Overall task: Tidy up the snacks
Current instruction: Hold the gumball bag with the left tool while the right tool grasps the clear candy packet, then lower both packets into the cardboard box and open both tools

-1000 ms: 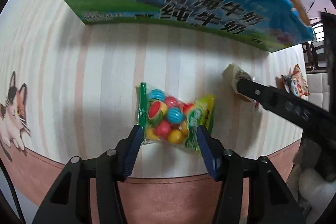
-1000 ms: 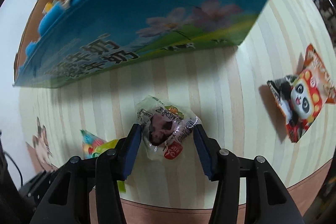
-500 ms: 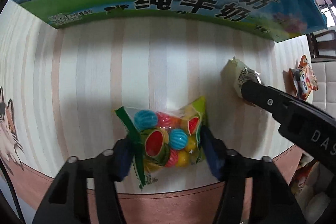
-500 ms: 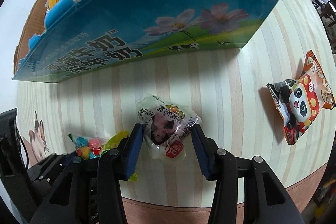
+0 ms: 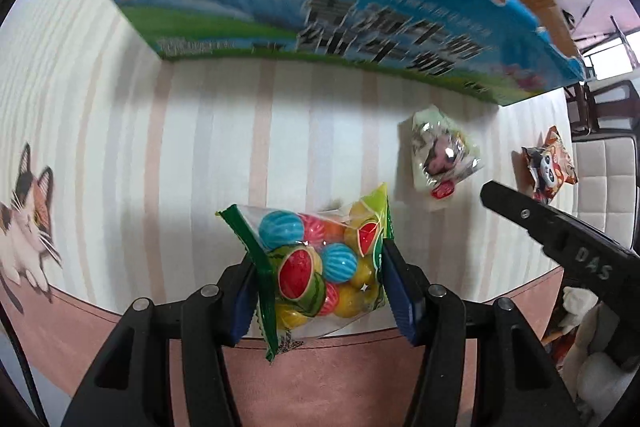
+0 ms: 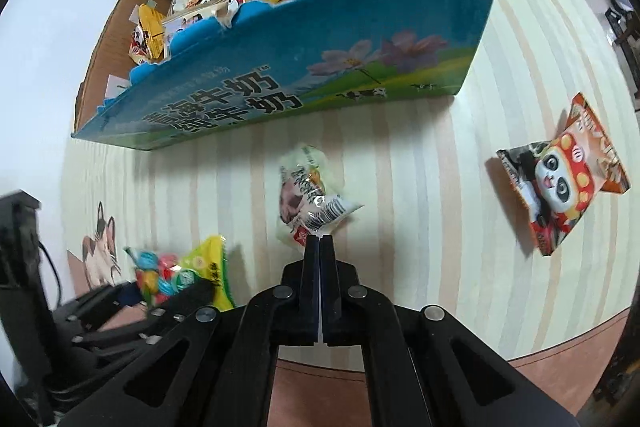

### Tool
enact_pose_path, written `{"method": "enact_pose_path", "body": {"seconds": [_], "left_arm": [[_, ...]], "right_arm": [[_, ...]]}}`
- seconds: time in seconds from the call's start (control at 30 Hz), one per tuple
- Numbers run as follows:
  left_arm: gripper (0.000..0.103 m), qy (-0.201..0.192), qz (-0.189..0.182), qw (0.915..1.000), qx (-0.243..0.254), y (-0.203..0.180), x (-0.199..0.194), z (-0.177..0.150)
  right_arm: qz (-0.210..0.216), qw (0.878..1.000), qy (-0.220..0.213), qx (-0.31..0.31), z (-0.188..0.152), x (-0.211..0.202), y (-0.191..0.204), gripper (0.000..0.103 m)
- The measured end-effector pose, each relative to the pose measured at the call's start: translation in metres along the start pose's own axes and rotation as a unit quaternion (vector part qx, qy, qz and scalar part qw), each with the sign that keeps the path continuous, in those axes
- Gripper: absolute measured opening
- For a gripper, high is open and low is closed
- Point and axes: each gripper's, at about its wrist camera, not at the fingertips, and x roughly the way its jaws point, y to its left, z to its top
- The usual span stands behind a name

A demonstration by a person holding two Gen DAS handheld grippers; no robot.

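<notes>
— Well, where are my tools?
— Left tool [image 5: 320,291] clenches the clear bag of coloured ball candies [image 5: 320,267]; right tool [image 6: 320,247] pinches the pale crinkly snack packet [image 6: 308,195].
— Remaining?
— Both go into the blue cardboard box [image 6: 320,67], already well filled; the red panda packet [image 6: 560,187] lies on the striped desk [image 6: 420,187].

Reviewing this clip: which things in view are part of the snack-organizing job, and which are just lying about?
Part of the job:
- candy ball bag, held in the left gripper
- clear snack packet, pinched at its edge by the right gripper
- panda snack bag lying on the table
- milk carton box holding snacks

Just there:
- striped tablecloth
- cat print
</notes>
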Motion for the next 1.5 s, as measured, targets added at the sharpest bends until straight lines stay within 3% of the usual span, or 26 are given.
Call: {"method": "enact_pose_path", "body": {"seconds": [0.07,0.13,0.17,0.2,0.23,0.47,0.53,0.7,0.93,1.13,1.33,1.5], "left_arm": [[0.053,-0.003,0.000,1.0000,0.002,0.003,-0.004,0.001],[0.053,-0.003,-0.001,1.0000,0.001,0.003,-0.006,0.006],[0.053,-0.004,-0.001,1.0000,0.001,0.004,-0.006,0.008],[0.053,-0.004,0.000,1.0000,0.000,0.004,-0.006,0.010],[0.053,-0.004,0.000,1.0000,0.000,0.005,-0.005,0.012],[0.053,0.011,0.008,0.9999,-0.007,0.009,0.014,0.022],[0.053,0.013,0.012,0.9998,-0.008,0.011,0.016,0.023],[0.053,0.015,0.012,0.9997,-0.014,0.017,0.018,0.020],[0.053,0.007,0.010,0.9999,-0.012,0.008,0.018,0.013],[0.053,-0.013,-0.002,0.9999,0.000,0.004,-0.014,0.007],[0.053,-0.053,-0.045,0.9975,0.016,-0.013,-0.079,0.010],[0.053,-0.080,-0.085,0.9925,0.035,-0.032,-0.128,0.054]], "right_arm": [[0.009,1.000,-0.005,0.005,0.002,-0.003,-0.002,0.005],[-0.001,1.000,-0.007,-0.006,0.009,-0.007,-0.001,0.027],[0.003,1.000,-0.010,-0.010,0.014,-0.008,0.000,0.051],[0.012,1.000,-0.008,-0.016,0.019,-0.007,0.003,0.065],[0.013,1.000,-0.004,-0.019,0.024,-0.006,0.003,0.067],[-0.063,0.991,0.051,-0.105,0.046,0.041,0.035,0.064],[-0.102,0.986,0.045,-0.126,0.045,0.049,0.039,0.050],[-0.109,0.984,0.024,-0.138,0.038,0.038,0.043,0.045],[-0.080,0.991,0.012,-0.107,0.027,0.023,0.029,0.043],[-0.036,0.996,-0.015,-0.085,0.013,-0.018,0.014,0.043],[0.025,0.995,-0.068,-0.069,0.010,-0.094,0.012,0.043],[0.068,0.990,-0.111,-0.047,0.045,-0.143,0.017,0.043]]}}
